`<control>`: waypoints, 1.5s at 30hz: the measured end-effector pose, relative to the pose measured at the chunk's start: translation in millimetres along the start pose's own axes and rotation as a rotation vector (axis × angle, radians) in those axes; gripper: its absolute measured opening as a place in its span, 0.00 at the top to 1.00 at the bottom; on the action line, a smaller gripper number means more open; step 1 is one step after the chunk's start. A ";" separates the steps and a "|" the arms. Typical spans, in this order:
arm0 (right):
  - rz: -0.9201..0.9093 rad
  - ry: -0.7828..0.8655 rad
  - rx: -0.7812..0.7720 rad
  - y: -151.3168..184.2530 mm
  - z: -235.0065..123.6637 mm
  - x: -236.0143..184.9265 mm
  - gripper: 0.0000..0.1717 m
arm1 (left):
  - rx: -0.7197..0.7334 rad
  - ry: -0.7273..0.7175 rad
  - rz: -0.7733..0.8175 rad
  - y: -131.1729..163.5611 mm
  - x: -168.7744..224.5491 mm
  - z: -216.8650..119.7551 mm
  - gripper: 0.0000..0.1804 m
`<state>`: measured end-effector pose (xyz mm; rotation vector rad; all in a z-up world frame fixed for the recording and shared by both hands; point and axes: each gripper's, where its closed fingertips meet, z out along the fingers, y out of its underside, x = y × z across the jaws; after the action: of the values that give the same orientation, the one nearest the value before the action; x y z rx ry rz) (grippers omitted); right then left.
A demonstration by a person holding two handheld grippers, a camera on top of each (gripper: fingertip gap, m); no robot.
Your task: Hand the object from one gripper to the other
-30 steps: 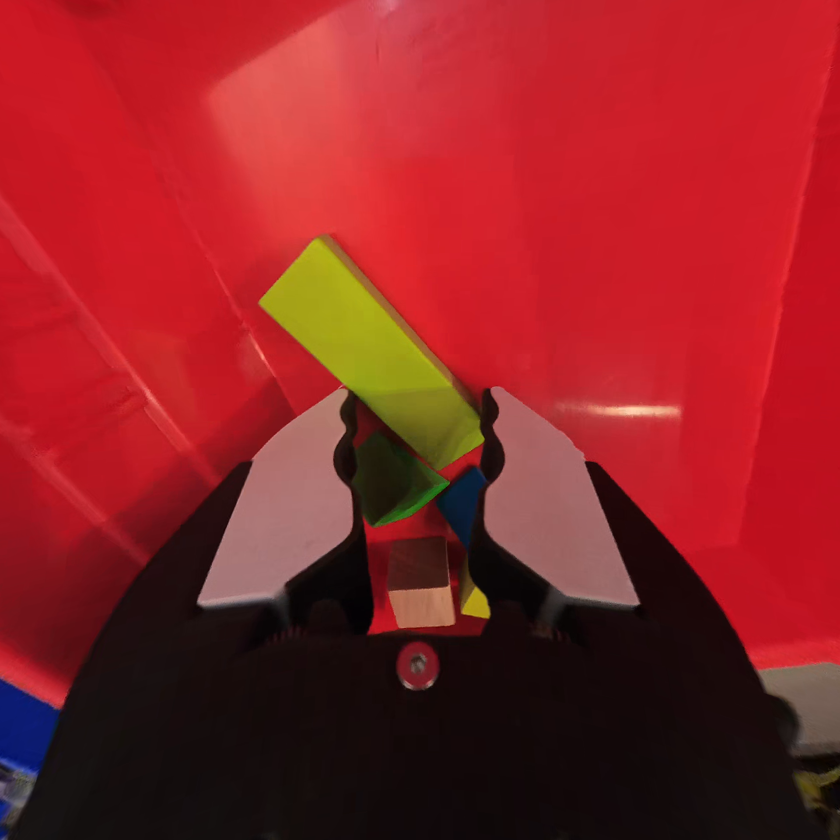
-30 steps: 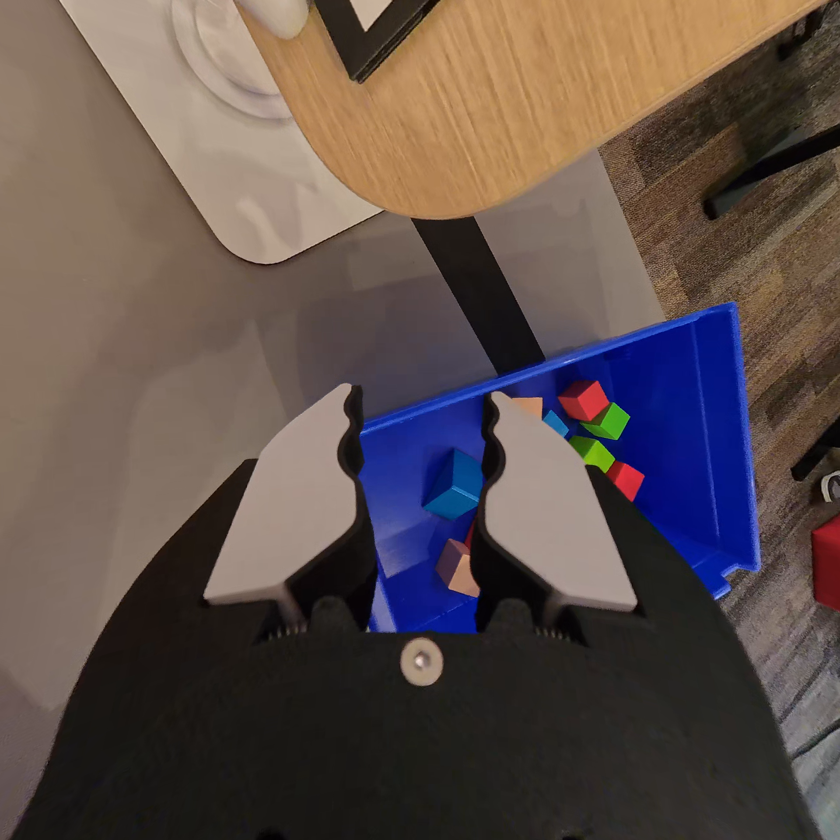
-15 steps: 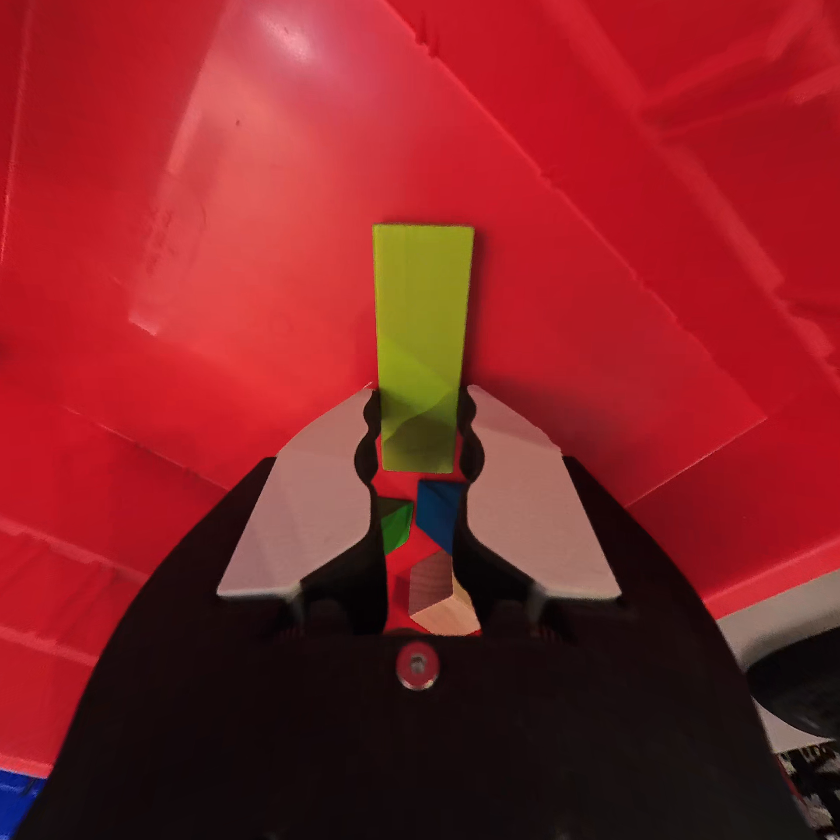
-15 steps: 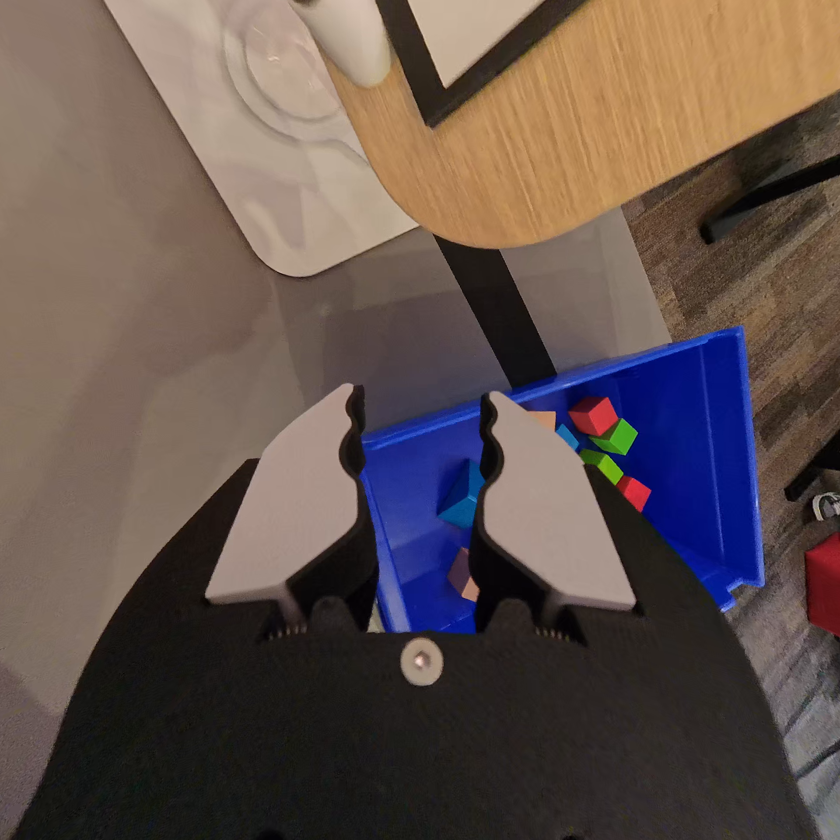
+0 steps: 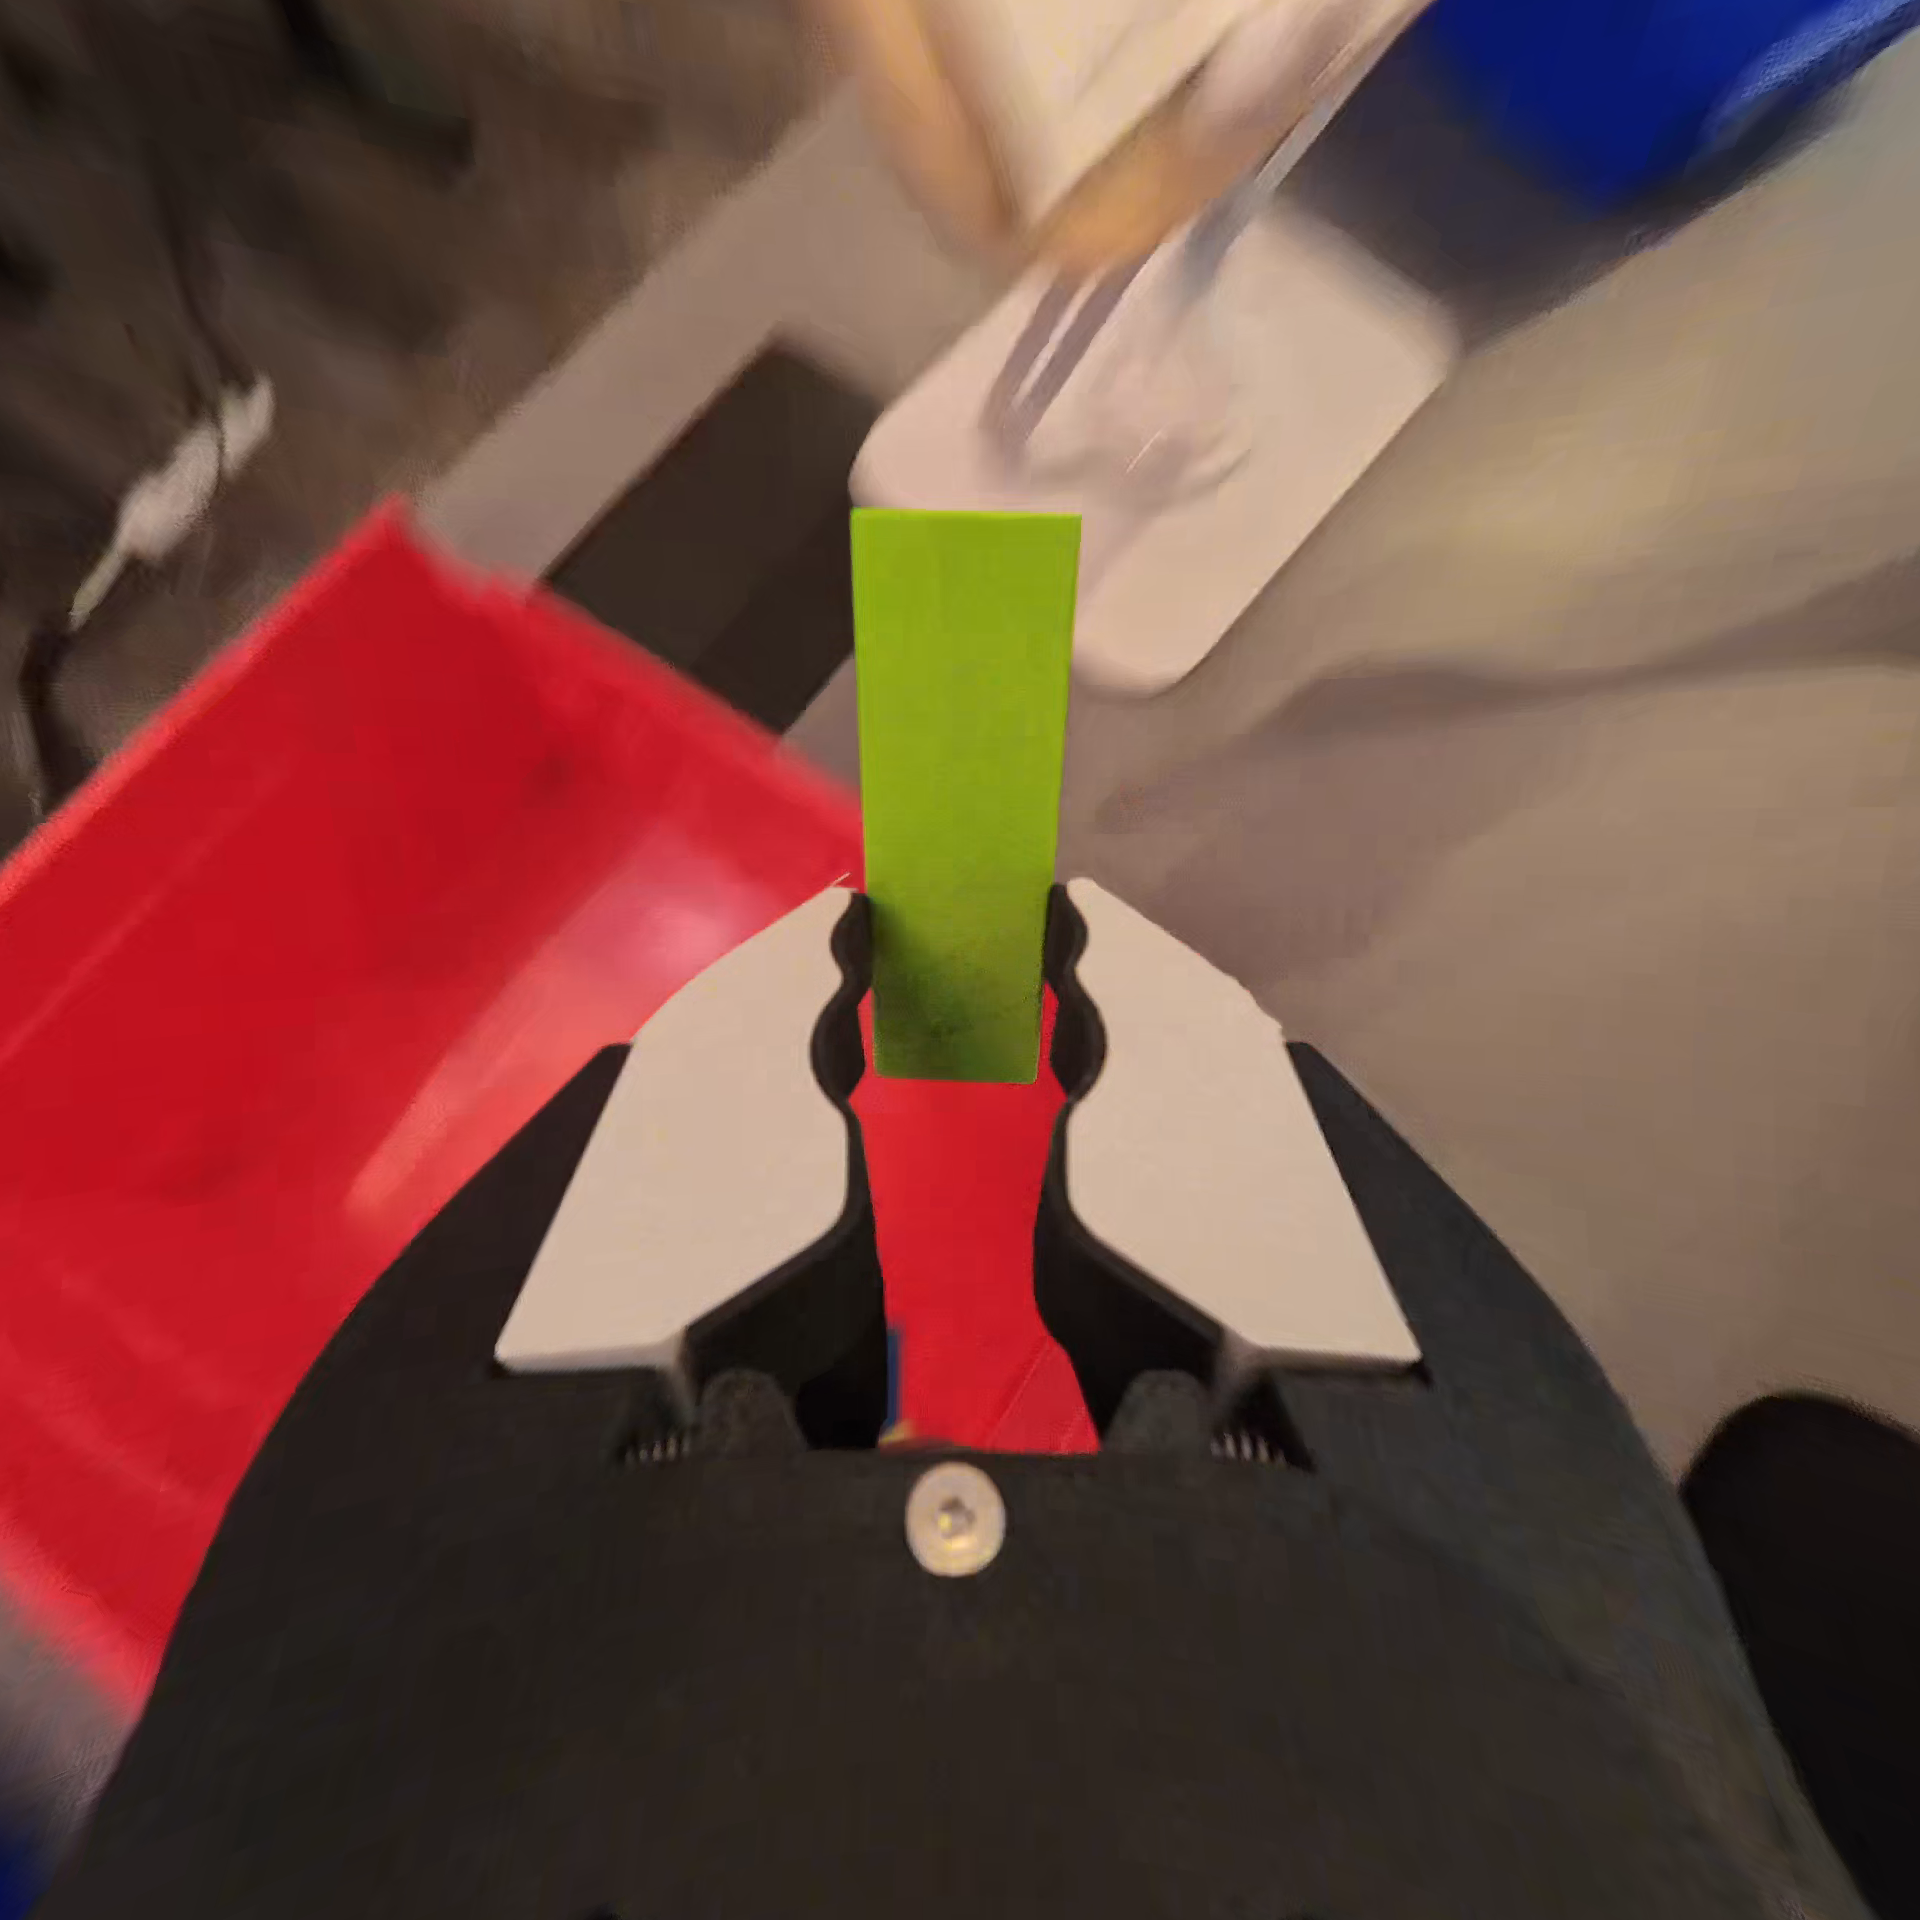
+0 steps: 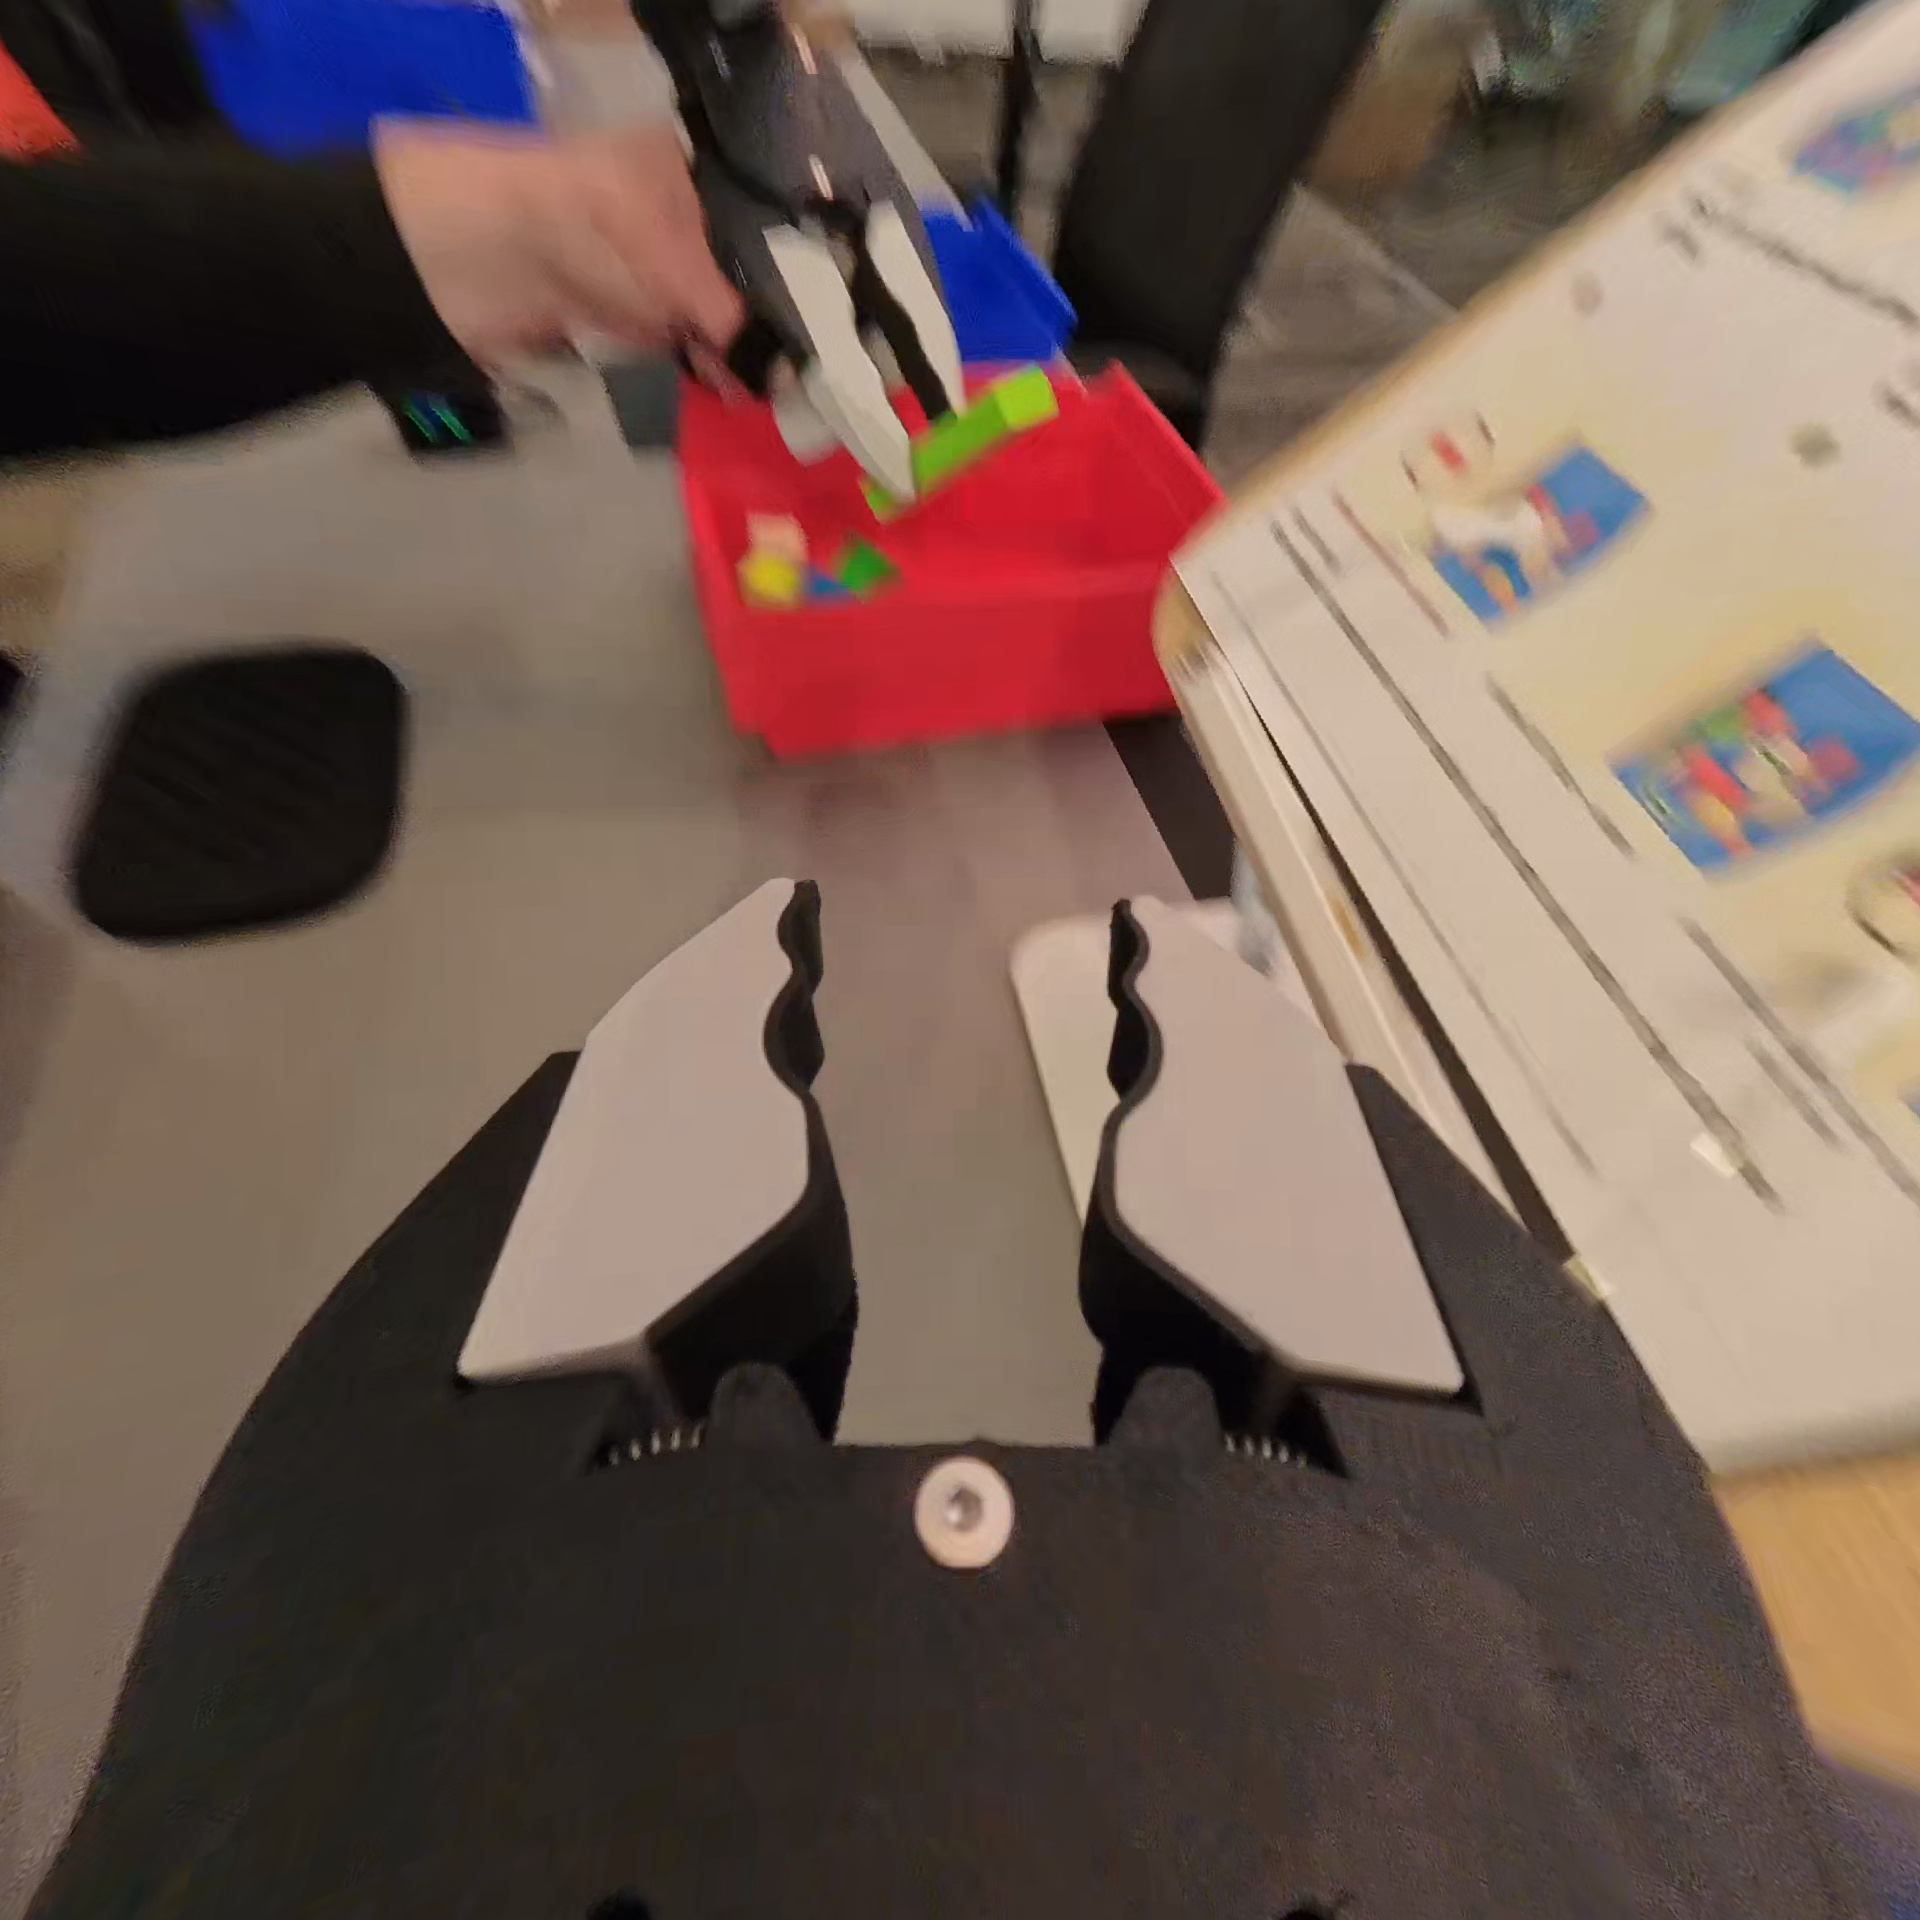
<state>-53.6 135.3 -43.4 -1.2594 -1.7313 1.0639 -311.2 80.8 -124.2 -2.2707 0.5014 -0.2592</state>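
Green block (image 5: pixel 961 790) clamped by its lower end in the left gripper (image 5: pixel 958 982) — pads pressed on both narrow sides, most of the length left sticking out, likely as room for a second grasp. Held above the red bin (image 6: pixel 966 644), clear of the blocks (image 6: pixel 816 566) inside. Right gripper (image 6: pixel 961 997) spread and bare, well short of the bin — seemingly readied to receive.
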 end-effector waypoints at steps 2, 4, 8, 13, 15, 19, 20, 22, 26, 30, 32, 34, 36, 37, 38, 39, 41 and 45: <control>0.042 -0.074 0.122 -23.0 21.3 -14.1 0.69 | 0.175 0.081 0.020 -34.1 38.9 -8.5 0.82; 0.066 -0.128 0.215 -39.8 38.5 -22.8 0.67 | 0.311 0.168 0.063 -60.4 80.1 -13.1 0.82; 0.118 -0.229 0.361 -62.8 52.6 -32.3 0.66 | 0.474 0.310 0.122 -93.1 147.7 -15.0 0.82; 0.150 -0.331 0.411 -71.0 58.1 -46.1 0.68 | 0.537 0.404 0.132 -107.0 187.4 -4.9 0.82; 0.155 -0.346 0.399 -68.7 61.4 -49.4 0.70 | 0.554 0.405 0.131 -109.7 192.2 -1.7 0.82; 0.171 -0.379 0.410 -67.2 62.5 -54.3 0.78 | 0.558 0.417 0.119 -109.7 197.1 3.6 0.82; 0.171 -0.382 0.413 -67.0 62.2 -54.8 0.82 | 0.561 0.410 0.115 -109.7 195.4 4.8 0.82; 0.172 -0.386 0.414 -66.5 62.6 -55.1 0.82 | 0.570 0.424 0.103 -109.4 195.4 5.0 0.82; 0.155 -0.378 0.423 -67.7 59.0 -56.0 0.82 | 0.593 0.438 0.092 -110.9 198.0 4.9 0.82; 0.142 -0.336 0.446 -75.7 28.9 -48.4 0.82 | 0.638 0.419 0.096 -120.0 197.6 -6.0 0.76; 0.126 -0.221 0.386 -71.2 -0.9 -26.6 0.82 | 0.632 0.379 0.126 -118.8 192.1 -13.3 0.81; 0.114 -0.049 0.271 -52.8 -38.0 8.5 0.82 | 0.619 0.320 0.154 -114.4 183.0 -20.5 0.89; 0.122 0.143 0.096 -17.1 -78.0 50.9 0.82 | 0.613 0.286 0.168 -108.8 175.3 -28.1 0.97; 0.161 0.221 0.028 2.1 -98.3 70.7 0.82 | 0.611 0.272 0.162 -106.0 170.9 -31.1 1.00; 0.207 0.271 -0.028 21.2 -116.3 86.6 0.82 | 0.611 0.250 0.153 -103.4 165.4 -33.0 1.00; 0.248 0.310 -0.082 41.5 -131.4 100.4 0.82 | 0.607 0.238 0.146 -100.4 161.5 -34.0 1.00; 0.346 0.373 -0.196 86.2 -153.0 122.6 0.83 | 0.601 0.225 0.132 -95.8 156.7 -34.9 1.00; 0.495 0.408 -0.392 165.8 -169.6 138.4 0.83 | 0.597 0.220 0.140 -94.4 159.8 -35.7 1.00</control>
<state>123.5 331.7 -117.4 -2.0668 -1.3784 0.6619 -153.4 46.6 -25.9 -1.6283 0.6001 -0.5161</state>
